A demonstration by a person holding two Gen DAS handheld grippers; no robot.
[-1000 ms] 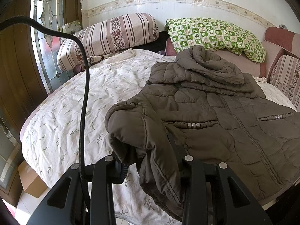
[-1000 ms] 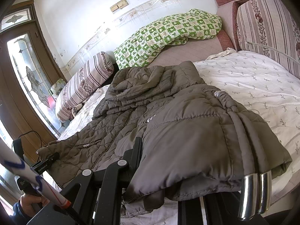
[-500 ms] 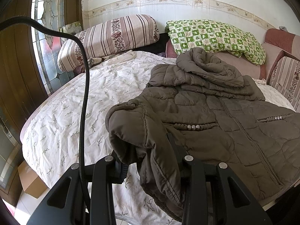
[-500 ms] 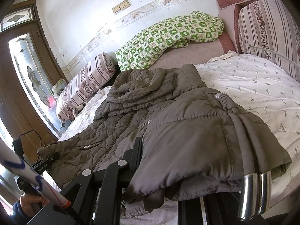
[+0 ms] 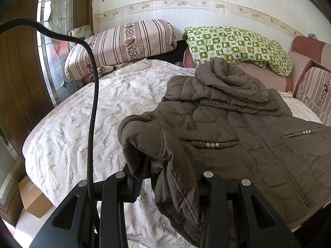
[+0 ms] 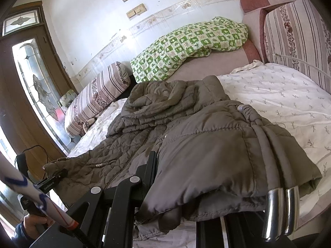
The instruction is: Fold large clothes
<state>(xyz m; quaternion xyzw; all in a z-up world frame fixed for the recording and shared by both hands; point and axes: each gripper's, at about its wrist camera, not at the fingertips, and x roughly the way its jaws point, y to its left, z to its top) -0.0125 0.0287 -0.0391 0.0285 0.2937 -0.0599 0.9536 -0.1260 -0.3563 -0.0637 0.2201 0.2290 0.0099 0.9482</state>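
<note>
Striped pillow (image 5: 124, 41) beside green checked quilt (image 5: 238, 45) (against wall); stained-glass door (image 6: 37, 86).

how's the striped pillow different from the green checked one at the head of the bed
The striped pillow has pink-and-brown stripes with floral bands; the green checked pillow has green and cream squares. The striped pillow looks plump and roll-shaped, while the green checked pillow lies flatter and slumped. The striped pillow sits nearer the glass door; the green checked pillow sits just beyond the jacket hood. Both rest by the wall.

Open sheet (image 5: 86, 124) left of jacket (image 5: 248, 134)
</note>
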